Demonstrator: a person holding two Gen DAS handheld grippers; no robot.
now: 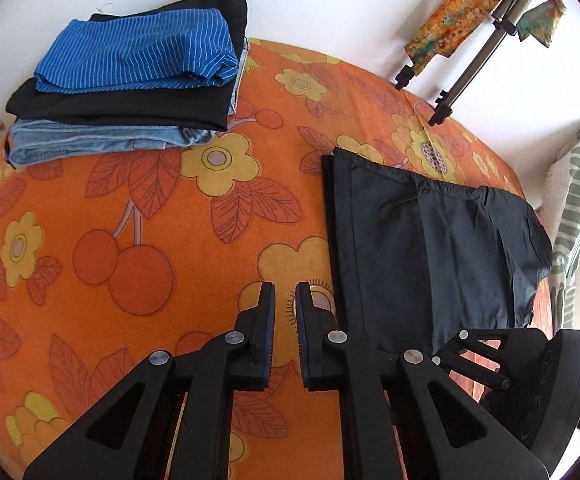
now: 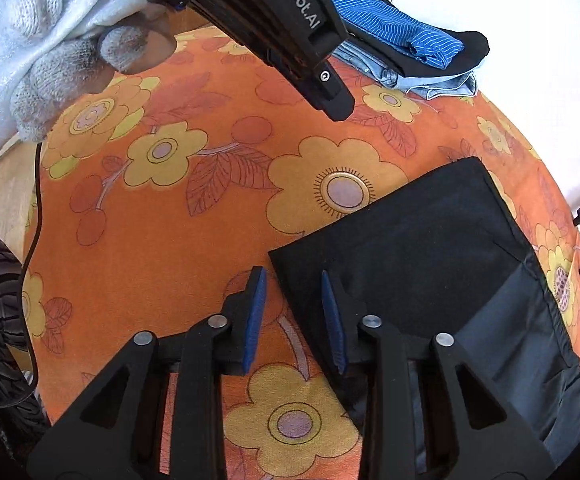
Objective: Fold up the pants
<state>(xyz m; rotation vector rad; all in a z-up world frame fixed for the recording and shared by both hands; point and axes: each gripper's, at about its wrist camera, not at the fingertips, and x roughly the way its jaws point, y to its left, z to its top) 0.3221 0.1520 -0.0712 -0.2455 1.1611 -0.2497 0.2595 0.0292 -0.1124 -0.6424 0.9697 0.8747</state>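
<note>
Jaws, left gripper (image 1: 286, 292): I read a narrow gap between the pads, nothing in it, tips pitched steeply down over the orange flowered sheet (image 1: 162, 216), just left of the dark pants (image 1: 429, 248). Jaws, right gripper (image 2: 291, 278): spread a little, empty; its left finger sits over bare sheet, and its right finger (image 2: 331, 320) overlaps the near left edge of the pants, though I cannot tell if it touches. Pants: folded flat into a rectangle on the sheet. From the right wrist view, the left gripper's body slants in from the top, held by a hand in a white knit glove (image 2: 30, 52) up and left of the pants. Stack of folded clothes (image 1: 130, 76), blue striped piece on top: far from the pants, at the sheet's far edge.
</note>
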